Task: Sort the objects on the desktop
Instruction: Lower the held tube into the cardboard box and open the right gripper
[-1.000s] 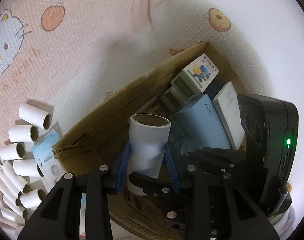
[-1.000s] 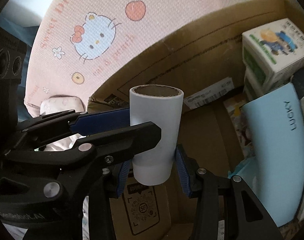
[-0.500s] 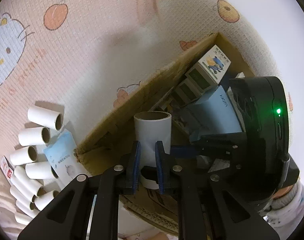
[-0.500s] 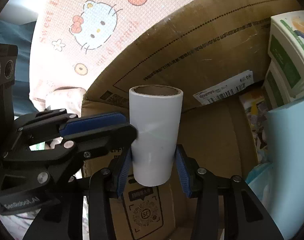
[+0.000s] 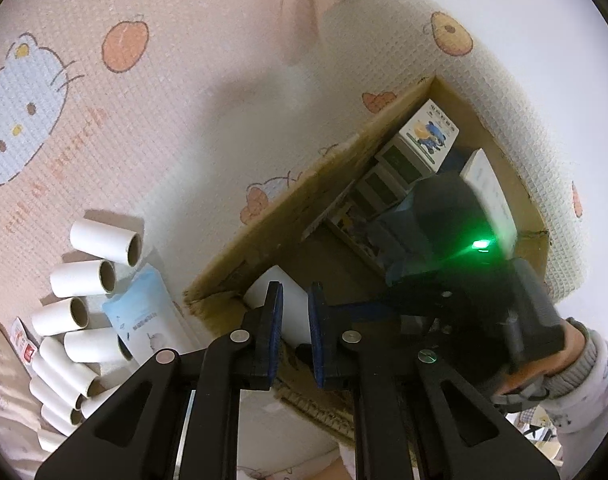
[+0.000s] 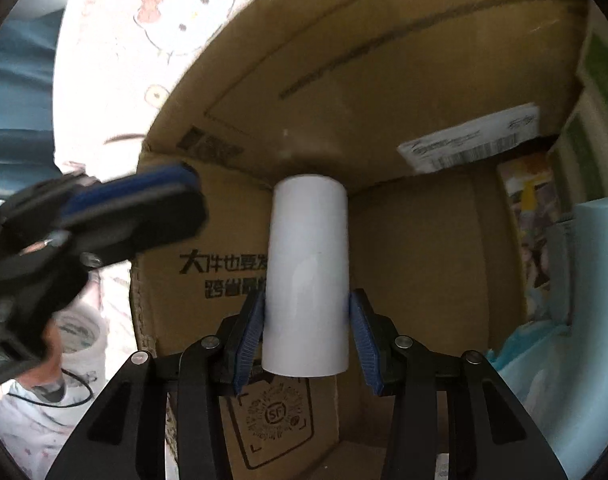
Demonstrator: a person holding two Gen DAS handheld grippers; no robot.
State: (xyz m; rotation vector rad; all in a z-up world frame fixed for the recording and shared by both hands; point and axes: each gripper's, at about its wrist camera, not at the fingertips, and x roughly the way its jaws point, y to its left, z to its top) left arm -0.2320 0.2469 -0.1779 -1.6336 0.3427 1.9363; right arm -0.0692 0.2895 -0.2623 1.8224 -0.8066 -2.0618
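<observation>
**Left wrist view.** The left tool (image 5: 295, 320) is seen at lower centre, pointed steeply down. Its jaws have just been closing. Only a narrow gap is left between the blue pads and nothing is gripped. The white cardboard tube (image 5: 257, 294) seen there lies beyond them, over the near corner of the brown cardboard box (image 5: 304, 184).

More loose white tubes (image 5: 103, 240) and a pale blue packet (image 5: 143, 312) are heaped at lower left on the pink quilted cloth printed with cartoon cats (image 5: 143, 100). This heap is judged to be the unsorted pile. Small white-and-green cartons (image 5: 420, 148) are packed on edge along the box's far side, leaving the near corner free.

**Right wrist view.** The right tool (image 6: 308, 338) is clenched on the tube's lower part. The tube is held lengthwise along the fingers at frame centre, inside the box and over its floor flap. The low grip is judged to leave the far end free to be set down first. The left tool is blurred at middle left, clear of the tube, probably so as not to block the drop.
</observation>
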